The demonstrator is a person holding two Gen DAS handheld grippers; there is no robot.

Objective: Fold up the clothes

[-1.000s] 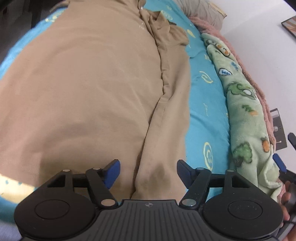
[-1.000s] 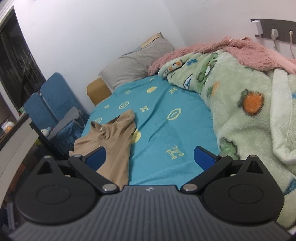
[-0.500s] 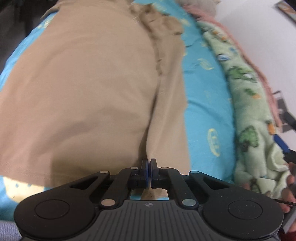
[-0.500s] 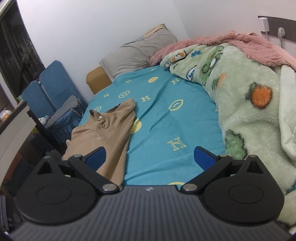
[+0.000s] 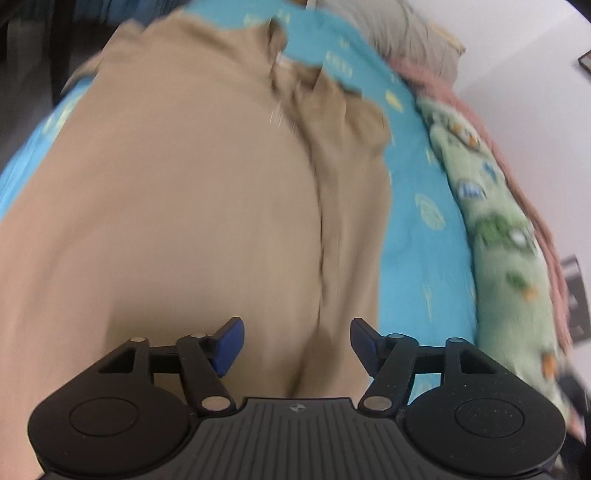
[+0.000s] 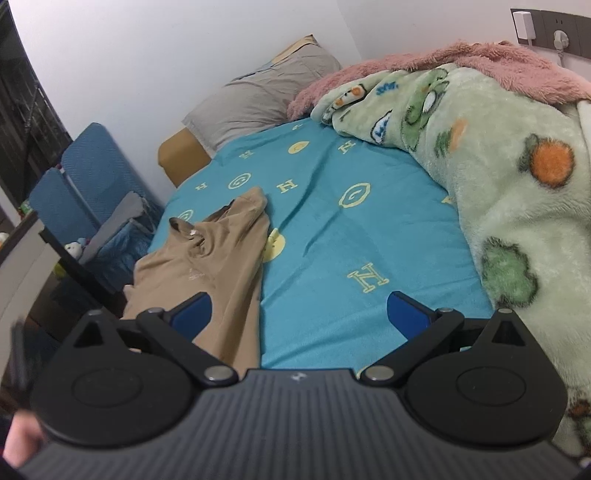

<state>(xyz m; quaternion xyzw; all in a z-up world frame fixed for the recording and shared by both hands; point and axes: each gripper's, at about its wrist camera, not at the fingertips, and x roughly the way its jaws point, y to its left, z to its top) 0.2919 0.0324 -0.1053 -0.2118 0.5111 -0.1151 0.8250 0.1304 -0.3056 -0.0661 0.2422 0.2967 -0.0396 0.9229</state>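
Note:
A tan shirt lies spread on the blue patterned bedsheet, with a lengthwise fold ridge running down its right side. My left gripper is open just above the shirt's near hem, the ridge lying between its blue pads; this view is motion-blurred. In the right wrist view the same tan shirt lies at the left of the bedsheet, collar toward the pillow. My right gripper is open above the sheet, holding nothing; its left finger overlaps the shirt's right edge in the image.
A green cartoon blanket and a pink fuzzy blanket are piled along the wall side. A grey pillow lies at the head. Blue folding chairs stand beside the bed. Wall sockets are above the blankets.
My left gripper was open, shut on the shirt's fold half a second ago, and is open again now, farther back with more of the shirt showing. The right gripper stayed open and lifted slightly.

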